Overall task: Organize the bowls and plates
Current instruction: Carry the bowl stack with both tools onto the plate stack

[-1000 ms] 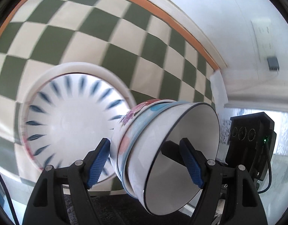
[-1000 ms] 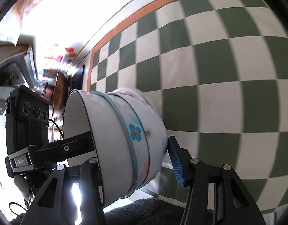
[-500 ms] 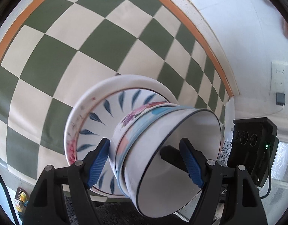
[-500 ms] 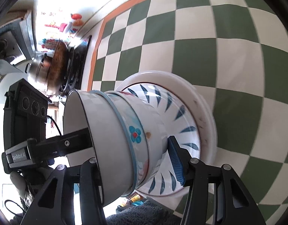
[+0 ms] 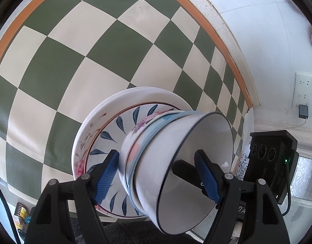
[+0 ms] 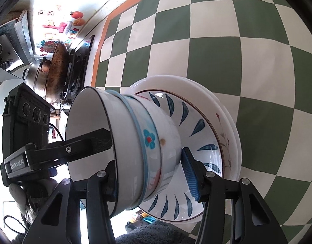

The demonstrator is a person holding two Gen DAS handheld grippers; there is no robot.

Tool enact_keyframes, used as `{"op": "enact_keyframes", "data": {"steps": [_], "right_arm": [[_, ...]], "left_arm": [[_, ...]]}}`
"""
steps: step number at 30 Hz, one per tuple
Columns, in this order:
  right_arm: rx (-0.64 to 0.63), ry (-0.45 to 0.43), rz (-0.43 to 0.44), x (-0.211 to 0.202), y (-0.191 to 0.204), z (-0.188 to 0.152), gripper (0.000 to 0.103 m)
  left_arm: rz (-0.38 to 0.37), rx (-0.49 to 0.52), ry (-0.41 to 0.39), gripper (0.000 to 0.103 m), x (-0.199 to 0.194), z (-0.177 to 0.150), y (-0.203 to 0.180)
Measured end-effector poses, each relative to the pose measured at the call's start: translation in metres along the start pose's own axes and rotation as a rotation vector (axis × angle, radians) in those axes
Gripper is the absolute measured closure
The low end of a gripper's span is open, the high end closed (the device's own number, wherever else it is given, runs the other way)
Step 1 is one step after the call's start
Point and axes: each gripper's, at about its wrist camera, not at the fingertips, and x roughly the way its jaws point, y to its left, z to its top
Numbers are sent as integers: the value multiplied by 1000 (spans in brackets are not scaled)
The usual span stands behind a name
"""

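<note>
A stack of nested bowls [image 5: 176, 162] is held from both sides, over a stack of plates [image 5: 107, 134] on the green and white checkered surface. The top plate has blue leaf marks. My left gripper [image 5: 156, 174] is shut on the bowl stack, one pad outside, one inside the rim. My right gripper [image 6: 152, 172] is shut on the same bowl stack [image 6: 139, 142], with the plates [image 6: 206, 132] behind it. Whether the lowest bowl touches the top plate is hidden.
The checkered cloth [image 5: 95, 40] has an orange border against a white wall with a socket [image 5: 302, 93]. A stove with a wok [image 6: 54, 67] stands at the left of the right wrist view. A dark mat [image 6: 156, 233] lies below the plates.
Both grippers have carried the bowl stack across the checkered surface. The plate stack has come in behind the bowls and now sits centred under them.
</note>
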Motion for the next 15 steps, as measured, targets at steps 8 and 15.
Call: {"op": "enact_keyframes", "data": {"steps": [8, 15], "right_arm": [[4, 4, -8, -3, -1, -1, 50], [-2, 2, -24, -3, -1, -2, 51]], "left_arm": [[8, 15, 6, 29, 7, -5, -5], [17, 47, -10, 30, 2, -11, -10]]}}
